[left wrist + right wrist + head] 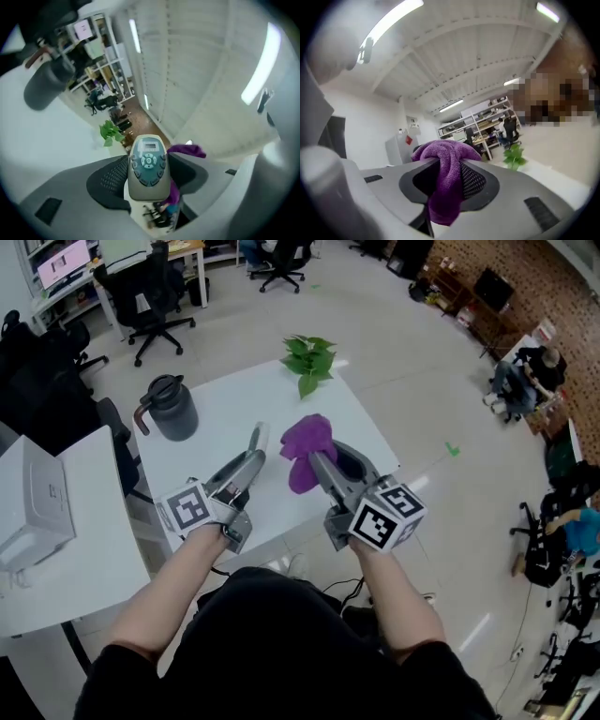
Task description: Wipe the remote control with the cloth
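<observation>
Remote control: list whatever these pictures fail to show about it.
- Button labels on the remote control: too small and blurred, left gripper view.
- Its lower end: hidden between the jaws holding it, same view.
- Whether the cloth touches its back: the remote's own body hides that.
- Head view: only its thin edge shows; face turned away.

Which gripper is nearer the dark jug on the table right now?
Left. The left gripper, holding the remote control, is just right of the jug in the head view; the right gripper, clamping the purple cloth, sits farther right.
</observation>
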`<state>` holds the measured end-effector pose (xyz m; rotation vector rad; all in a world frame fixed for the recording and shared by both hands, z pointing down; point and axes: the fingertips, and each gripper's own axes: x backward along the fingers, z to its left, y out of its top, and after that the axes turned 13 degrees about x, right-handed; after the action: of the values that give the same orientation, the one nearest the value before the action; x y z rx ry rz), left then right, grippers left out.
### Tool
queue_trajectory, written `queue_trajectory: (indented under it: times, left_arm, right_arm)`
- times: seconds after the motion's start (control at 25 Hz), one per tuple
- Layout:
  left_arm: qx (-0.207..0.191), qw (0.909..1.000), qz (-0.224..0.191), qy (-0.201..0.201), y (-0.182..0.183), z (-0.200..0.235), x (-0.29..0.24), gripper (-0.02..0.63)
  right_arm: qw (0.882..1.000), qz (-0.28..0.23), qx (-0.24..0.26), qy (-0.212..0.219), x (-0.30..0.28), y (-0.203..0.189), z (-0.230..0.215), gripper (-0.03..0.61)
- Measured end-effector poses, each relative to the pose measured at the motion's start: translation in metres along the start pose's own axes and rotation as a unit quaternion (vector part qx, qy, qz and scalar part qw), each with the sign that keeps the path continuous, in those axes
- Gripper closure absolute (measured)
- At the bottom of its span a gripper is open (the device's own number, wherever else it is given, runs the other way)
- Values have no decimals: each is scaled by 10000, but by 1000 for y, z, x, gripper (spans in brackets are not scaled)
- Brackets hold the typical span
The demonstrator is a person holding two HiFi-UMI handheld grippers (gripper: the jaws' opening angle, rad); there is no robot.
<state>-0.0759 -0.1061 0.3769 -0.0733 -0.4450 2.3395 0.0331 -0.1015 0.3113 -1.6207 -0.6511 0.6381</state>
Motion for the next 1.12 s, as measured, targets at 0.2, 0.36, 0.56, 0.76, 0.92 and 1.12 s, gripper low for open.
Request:
queue_trajectory:
  times: [0.2,0.36,0.56,0.76,0.92,1.12]
  left_arm:
    - [1341,9869,-276,-851,4,-12,-3,353]
    - [1604,9808,168,-1100,-13,-19,-7,354]
    - [1552,9776,782,-1192,-41,-25,-6,354]
    - [1635,9766,658,-1235,-38,-22,-7,354]
    - [1684,9759,273,-1360,-10,-25,-8,354]
    - [1710,9721,508,-1524,-18,-33,-10,354]
  right_arm:
    - [9908,498,-872,911,-15,-61,49,456]
    - [9888,532,-913,1056,-21,-65,54,457]
    - [9952,267,-659,666,-20,-35,17,457]
    - [9974,15,-532,478,-10,-13,2,457]
    - [9916,354,-539,1122,-7,-39,42,456]
    - [9877,521,-672,1314,-13,-57,57,456]
